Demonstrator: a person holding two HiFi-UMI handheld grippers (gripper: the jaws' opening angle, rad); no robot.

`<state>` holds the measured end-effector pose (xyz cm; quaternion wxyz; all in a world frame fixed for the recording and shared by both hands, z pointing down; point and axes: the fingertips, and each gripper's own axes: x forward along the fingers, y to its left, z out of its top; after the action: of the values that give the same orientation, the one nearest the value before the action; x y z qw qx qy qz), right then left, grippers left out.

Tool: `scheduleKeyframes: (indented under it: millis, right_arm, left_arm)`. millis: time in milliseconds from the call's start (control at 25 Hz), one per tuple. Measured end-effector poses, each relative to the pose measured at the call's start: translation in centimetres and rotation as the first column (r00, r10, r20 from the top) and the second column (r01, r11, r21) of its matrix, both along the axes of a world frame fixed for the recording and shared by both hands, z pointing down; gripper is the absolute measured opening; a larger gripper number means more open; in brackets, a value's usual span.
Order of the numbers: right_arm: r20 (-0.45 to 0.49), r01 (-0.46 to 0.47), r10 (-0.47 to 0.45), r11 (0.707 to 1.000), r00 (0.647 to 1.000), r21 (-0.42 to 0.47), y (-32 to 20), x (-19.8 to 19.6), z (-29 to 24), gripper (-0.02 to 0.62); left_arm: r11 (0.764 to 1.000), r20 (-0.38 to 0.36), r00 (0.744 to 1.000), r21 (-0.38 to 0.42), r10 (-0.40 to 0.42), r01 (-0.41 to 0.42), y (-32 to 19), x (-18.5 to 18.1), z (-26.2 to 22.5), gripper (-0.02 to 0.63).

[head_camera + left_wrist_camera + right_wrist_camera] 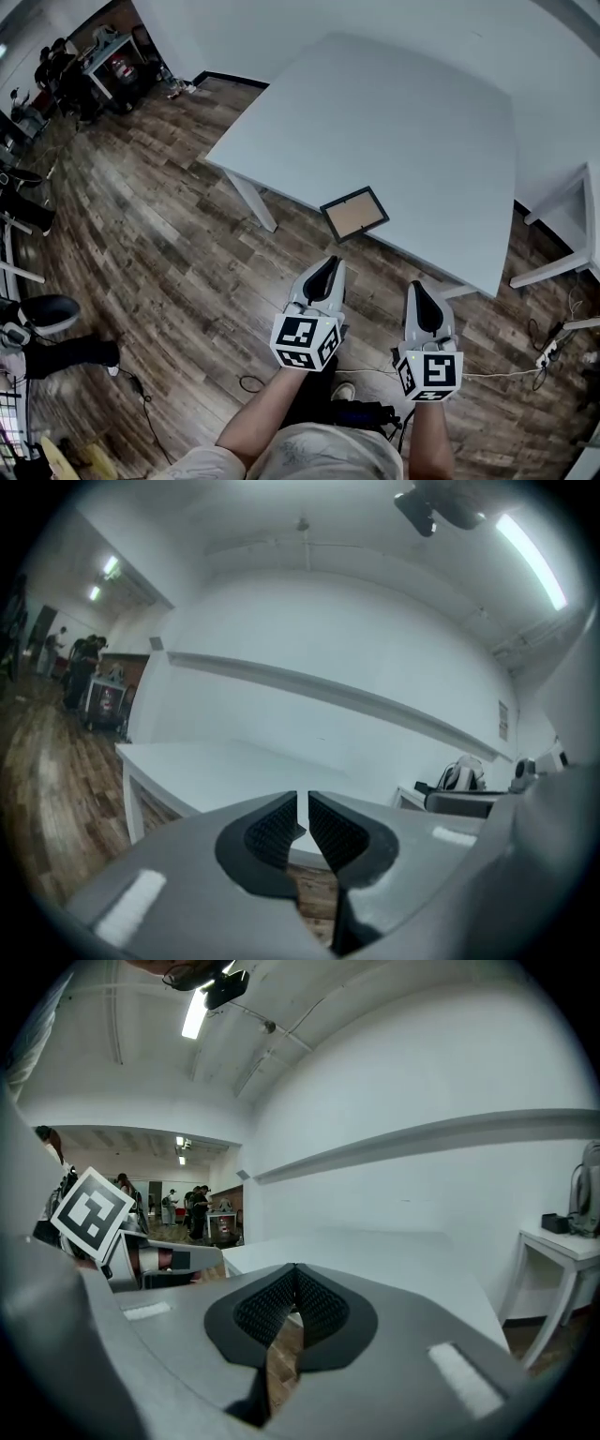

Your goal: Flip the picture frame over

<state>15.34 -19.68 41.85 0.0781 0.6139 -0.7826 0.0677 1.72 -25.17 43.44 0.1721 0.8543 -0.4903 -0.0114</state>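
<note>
At twelve o'clock from both grippers I see the white table (403, 122), with the picture frame (354, 213) flat by its near edge, tan panel up. Left gripper (328, 265), at seven o'clock from the frame: jaws nearly together, empty. Right gripper (415, 289), at five o'clock: jaws touching, empty.

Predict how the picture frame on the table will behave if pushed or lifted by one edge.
The frame, a dark border round a flat brown panel, probably stays stiff and tips as one piece. Lying flat on the smooth white table, it may slide before it lifts. It sits near the table's edge, so a push could send it off.
</note>
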Motion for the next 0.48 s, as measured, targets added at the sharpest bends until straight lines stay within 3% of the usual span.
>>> scheduleKeyframes:
  millis: [120,200,320,480]
  right_arm:
    - [-0.003,-0.003,0.002,1.0,1.0,-0.028,-0.8,-0.1,1.4,0.025]
    - [-0.006,-0.005,0.005,0.999,1.0,-0.045,-1.2,-0.2,2.2,0.025]
    - [-0.007,-0.01,0.009,0.998,1.0,-0.07,-1.8,0.1,3.4,0.025]
    - [-0.009,-0.013,0.013,0.996,1.0,-0.093,-2.3,0.1,4.8,0.025]
  left_arm:
    - [0.995,-0.147,0.989,-0.103,-0.014,-0.001,-1.8,-0.7,2.3,0.051]
    - [0.986,-0.249,0.968,-0.169,-0.033,-0.01,-2.8,-1.1,4.0,0.068]
    - [0.969,-0.398,0.915,-0.244,-0.065,-0.037,-4.3,-1.4,6.4,0.08]
    - [0.948,-0.557,0.822,-0.31,-0.12,-0.072,-5.5,-1.8,9.4,0.107]
